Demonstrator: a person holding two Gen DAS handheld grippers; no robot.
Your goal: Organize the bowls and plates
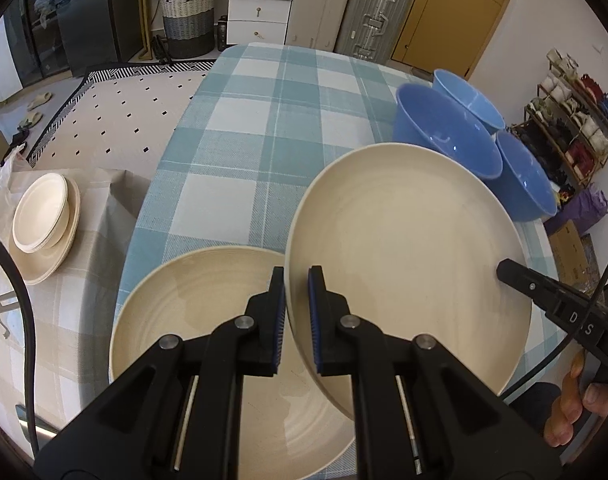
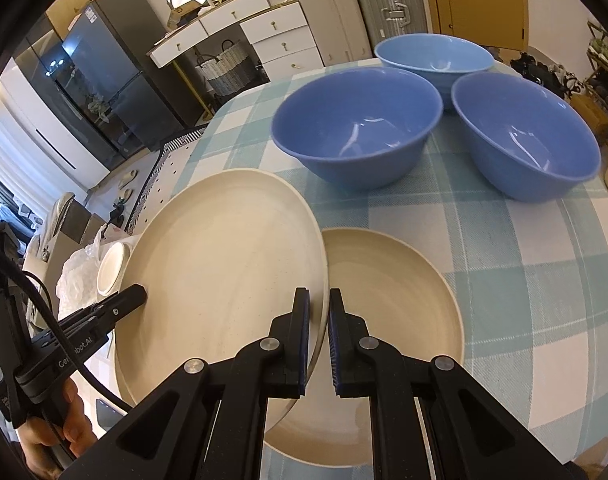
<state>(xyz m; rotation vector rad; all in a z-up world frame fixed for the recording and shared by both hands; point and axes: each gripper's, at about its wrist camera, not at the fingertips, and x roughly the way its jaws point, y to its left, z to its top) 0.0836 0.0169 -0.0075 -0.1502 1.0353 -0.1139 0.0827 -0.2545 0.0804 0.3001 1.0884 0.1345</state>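
**One plate lifted between two grippers, another waiting below**

From the left wrist view, the left gripper (image 1: pixel 297 320) has its jaws clenched on the near rim of a cream plate (image 1: pixel 408 248), one pad above the rim and one beneath. The plate is tilted and raised off the checked surface (image 1: pixel 264 128), so a grip on a single edge would likely let it swing; that seems to be why the right gripper (image 1: pixel 504 270) is touching the opposite rim. Just below and to the left lies a second cream plate (image 1: pixel 192 320), flat on the cloth and partly overlapped by the held one. I judge the lifted plate is meant to go on top of it. Three blue bowls (image 1: pixel 448 132) stand together at the far right edge, apart from the plates. On a lower side table, a stack of white dishes (image 1: pixel 44 216) sits well away.

From the right wrist view, the right gripper's jaws straddle the same plate's rim with the blue pads (image 2: pixel 303 344) close on either side; they look clamped on it, though a sliver of gap shows. The flat plate rests beneath, and the bowls cluster untouched behind.
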